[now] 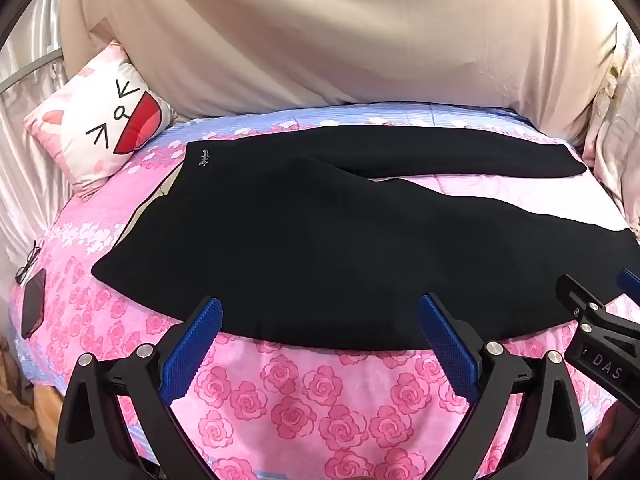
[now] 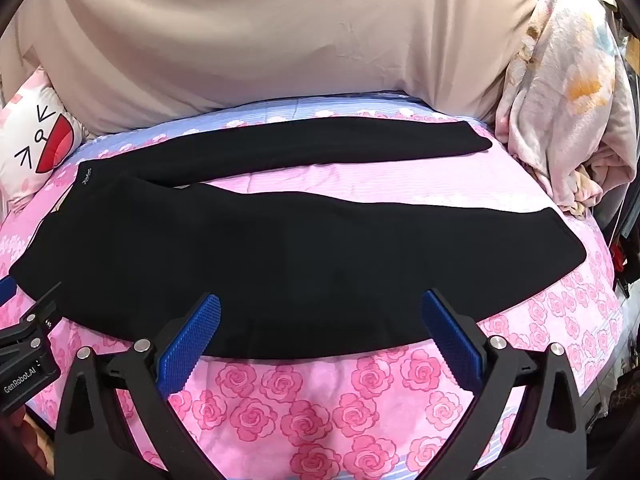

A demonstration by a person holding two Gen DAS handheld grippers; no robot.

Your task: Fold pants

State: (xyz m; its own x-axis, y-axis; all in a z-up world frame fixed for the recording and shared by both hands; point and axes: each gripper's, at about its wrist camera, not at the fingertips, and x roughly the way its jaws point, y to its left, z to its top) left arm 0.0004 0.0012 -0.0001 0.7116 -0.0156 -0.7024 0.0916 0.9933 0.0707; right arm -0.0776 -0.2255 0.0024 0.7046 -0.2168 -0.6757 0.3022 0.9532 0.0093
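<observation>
The black pants [image 1: 320,248] are lying flat on the bed [image 1: 304,400], across the middle of both pictures, with the waist near the left and the two legs spreading apart toward the right. The far leg [image 2: 320,140] is lying in the upper middle of the right wrist view and the near leg [image 2: 400,240] is running to the right side. The left gripper [image 1: 318,336] is hanging over the near edge of the pants at the bottom of its view, and its fingers [image 1: 196,352] are standing wide apart with nothing between them. The right gripper [image 2: 320,334] is doing the same at the bottom of its view, fingers [image 2: 452,340] wide apart and holding nothing. No fold is looking started yet. The cloth is soft and floppy, so pinching only the top layer is likely leaving the bottom layer behind and making a messy fold. Grabbing too low could be catching the flowery sheet too and dragging it up. The legs are lying apart, so a fold could be coming out crooked. The cat pillow [image 1: 100,128] and the glasses [image 1: 28,264] are sitting at the left.
</observation>
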